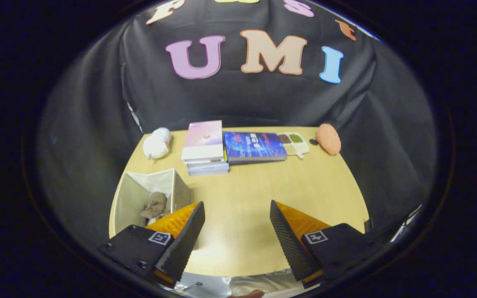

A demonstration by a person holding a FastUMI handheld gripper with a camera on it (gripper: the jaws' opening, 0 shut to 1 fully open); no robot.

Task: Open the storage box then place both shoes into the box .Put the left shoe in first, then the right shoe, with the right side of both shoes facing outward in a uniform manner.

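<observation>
A pale fabric storage box (133, 194) stands open on the wooden table (263, 186), just beyond and left of my left finger (184, 236). Inside it lies a brownish shoe (155, 205), partly hidden by that finger. My gripper (237, 225) is open above the table's near part, with nothing between its fingers but bare tabletop.
At the table's far side sit a stack of books with a pink cover (203, 142), a blue book (254, 145), a small tray of compartments (294, 142), a white plush toy (157, 142) on the left and an orange plush (328, 138) on the right.
</observation>
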